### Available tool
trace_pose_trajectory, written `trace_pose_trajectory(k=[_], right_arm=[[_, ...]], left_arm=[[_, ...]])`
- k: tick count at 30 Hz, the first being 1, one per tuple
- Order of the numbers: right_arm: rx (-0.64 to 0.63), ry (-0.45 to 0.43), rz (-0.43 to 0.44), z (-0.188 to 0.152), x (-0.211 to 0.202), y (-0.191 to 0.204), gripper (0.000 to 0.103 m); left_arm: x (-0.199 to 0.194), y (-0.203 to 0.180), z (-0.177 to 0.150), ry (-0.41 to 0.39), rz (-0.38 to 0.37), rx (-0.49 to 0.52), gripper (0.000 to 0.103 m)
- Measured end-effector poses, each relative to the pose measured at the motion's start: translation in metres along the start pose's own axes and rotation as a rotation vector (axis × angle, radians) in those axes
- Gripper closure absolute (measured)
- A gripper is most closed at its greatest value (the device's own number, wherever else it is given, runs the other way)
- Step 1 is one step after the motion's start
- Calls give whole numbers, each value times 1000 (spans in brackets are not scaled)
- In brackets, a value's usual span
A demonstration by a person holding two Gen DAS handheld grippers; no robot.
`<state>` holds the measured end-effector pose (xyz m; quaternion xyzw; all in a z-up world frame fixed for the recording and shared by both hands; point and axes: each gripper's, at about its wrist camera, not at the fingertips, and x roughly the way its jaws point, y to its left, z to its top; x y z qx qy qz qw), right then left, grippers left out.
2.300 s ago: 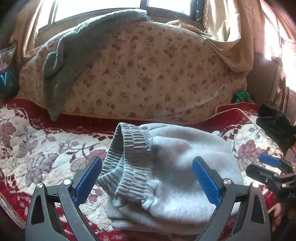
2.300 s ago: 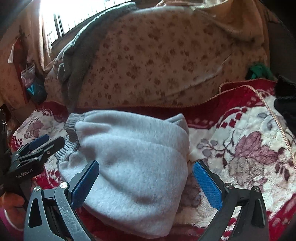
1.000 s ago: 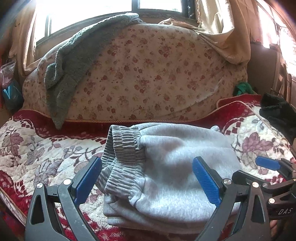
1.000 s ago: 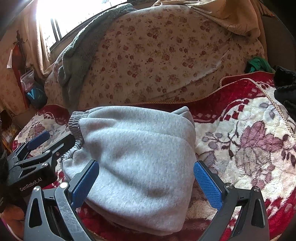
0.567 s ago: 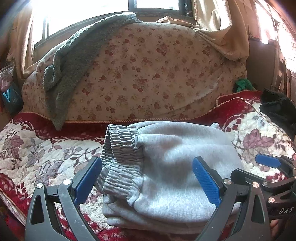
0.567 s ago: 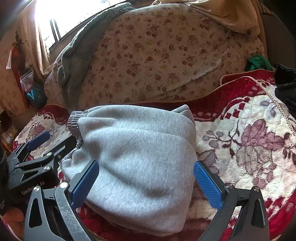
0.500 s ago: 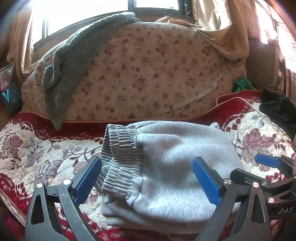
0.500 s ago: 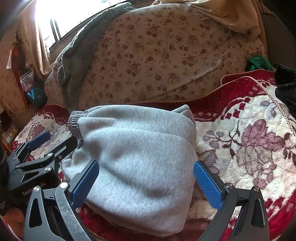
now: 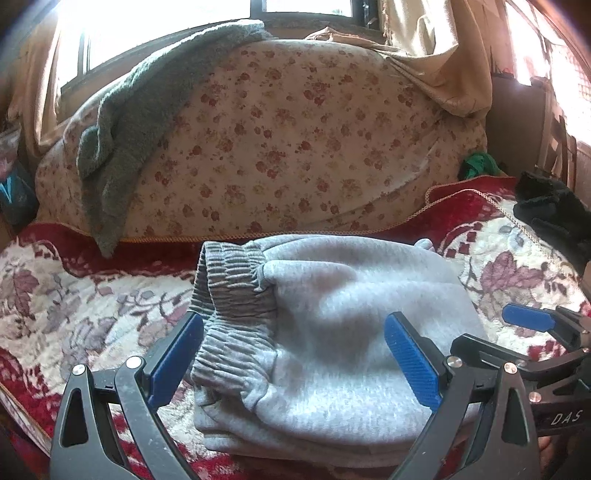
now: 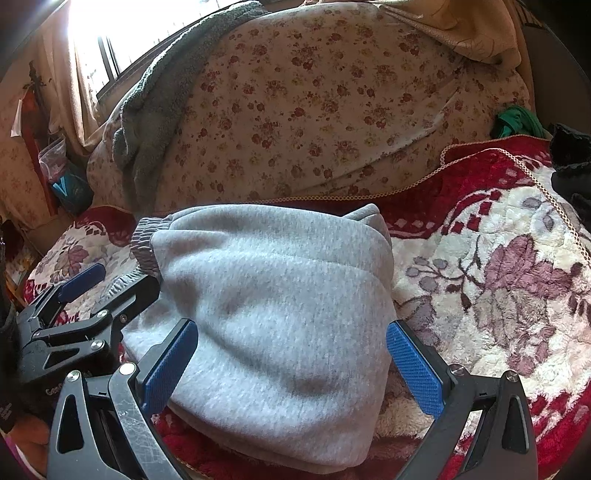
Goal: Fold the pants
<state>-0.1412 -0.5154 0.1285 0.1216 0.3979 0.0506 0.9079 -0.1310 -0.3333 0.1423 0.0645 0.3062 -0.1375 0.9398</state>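
The left gripper (image 9: 293,360) sits nearest in the left wrist view, jaws spread wide and holding nothing, with its blue pads (image 9: 176,357) on either side of the near end of the pants (image 9: 332,332). The right gripper (image 10: 291,363) is likewise spread wide and empty in the right wrist view, its blue pads (image 10: 413,363) flanking the near edge of the same garment. Each gripper also appears in the other's view: the right one at the lower right edge of the left wrist view, the left one at the lower left of the right wrist view, just beside the waistband (image 9: 232,291). The pants are grey fleece, folded into a compact stack of several layers, and lie on the red and cream floral blanket (image 9: 74,306), which covers the surface below. The ribbed elastic waistband faces the left side of the stack; the smooth folded side faces right. Beyond the pants, a gold cord trim (image 9: 436,206) runs along the blanket's red border. A black garment (image 9: 550,218) lies at the far right on the blanket. Behind stands a large floral cushion (image 9: 295,147) with a grey towel (image 9: 122,129) draped over its left side. A green cloth (image 9: 478,164) is tucked at its right end. Beige curtains (image 9: 436,55) and a bright window (image 9: 155,26) form the background
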Motion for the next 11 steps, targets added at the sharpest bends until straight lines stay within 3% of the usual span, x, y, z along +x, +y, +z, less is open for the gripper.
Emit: trace_pose_trajectory(k=[11], right_arm=[[5, -7, -2, 1, -1, 0, 0]], left_arm=[[-1, -1, -1, -24, 8, 28, 5]])
